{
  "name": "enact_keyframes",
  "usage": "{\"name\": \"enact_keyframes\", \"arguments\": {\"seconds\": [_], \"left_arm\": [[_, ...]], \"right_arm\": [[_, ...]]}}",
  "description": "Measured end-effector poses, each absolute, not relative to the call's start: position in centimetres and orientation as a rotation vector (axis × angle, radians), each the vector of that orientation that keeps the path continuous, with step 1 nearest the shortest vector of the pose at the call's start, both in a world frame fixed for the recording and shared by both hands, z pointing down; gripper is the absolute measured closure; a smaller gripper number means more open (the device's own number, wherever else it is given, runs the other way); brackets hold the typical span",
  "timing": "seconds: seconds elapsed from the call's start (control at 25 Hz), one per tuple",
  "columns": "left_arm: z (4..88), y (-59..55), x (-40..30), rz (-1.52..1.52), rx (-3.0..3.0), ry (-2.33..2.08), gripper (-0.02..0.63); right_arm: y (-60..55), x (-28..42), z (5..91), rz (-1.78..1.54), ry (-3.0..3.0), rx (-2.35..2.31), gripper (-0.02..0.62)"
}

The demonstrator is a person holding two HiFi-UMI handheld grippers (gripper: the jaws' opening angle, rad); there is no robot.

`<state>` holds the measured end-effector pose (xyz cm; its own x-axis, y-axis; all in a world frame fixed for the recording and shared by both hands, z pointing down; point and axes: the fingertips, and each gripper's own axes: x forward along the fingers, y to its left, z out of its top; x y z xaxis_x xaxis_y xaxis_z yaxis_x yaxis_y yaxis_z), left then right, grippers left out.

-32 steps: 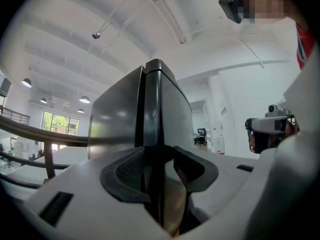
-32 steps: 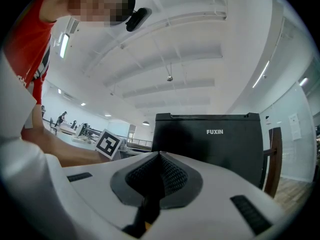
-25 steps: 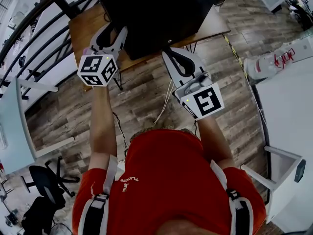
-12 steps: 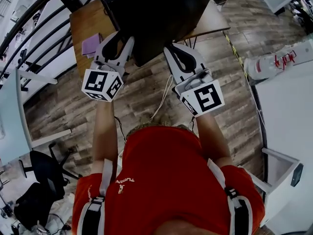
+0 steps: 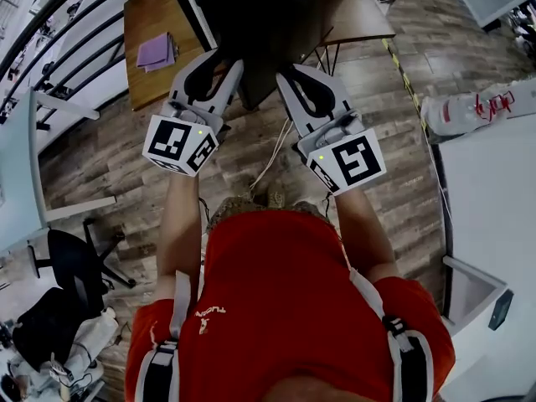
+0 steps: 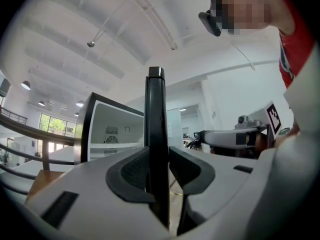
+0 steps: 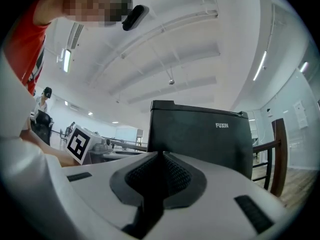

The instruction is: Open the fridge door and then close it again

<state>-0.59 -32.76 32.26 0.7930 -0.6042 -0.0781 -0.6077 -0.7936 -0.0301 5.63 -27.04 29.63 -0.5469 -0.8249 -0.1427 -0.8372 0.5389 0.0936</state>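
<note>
A black fridge stands on a wooden table, its door swung open. In the left gripper view the door's black edge runs upright between the pads, with the white inside of the fridge to its left. My left gripper is closing on that edge, and both pads touch it. My right gripper is shut and empty, held just right of the door. It faces the door's black outer face, which bears a maker's name.
A purple cloth lies on the wooden table. A dark railing runs along the left. An office chair stands at the lower left, a white table at the right. A cable trails over the plank floor.
The door has swung outward with my left gripper, which moved right and nearer to me while its jaws narrowed on the edge. The right gripper drifted slightly. The purple cloth came into view.
</note>
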Motion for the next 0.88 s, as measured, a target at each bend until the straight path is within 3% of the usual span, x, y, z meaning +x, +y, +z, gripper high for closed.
{"name": "enact_keyframes", "arguments": {"seconds": [0.36,0.88], "left_arm": [[32.5,-28.3,2.1,0.109,-2.962,0.854,0.486],[32.4,-23.5,6.5,0.153,-3.028,0.642,0.526]], "right_arm": [[-23.6,6.6,29.7,0.210,2.635,-1.513,0.555],[-19.4,8.4,28.6,0.195,2.524,-1.786,0.420]]}}
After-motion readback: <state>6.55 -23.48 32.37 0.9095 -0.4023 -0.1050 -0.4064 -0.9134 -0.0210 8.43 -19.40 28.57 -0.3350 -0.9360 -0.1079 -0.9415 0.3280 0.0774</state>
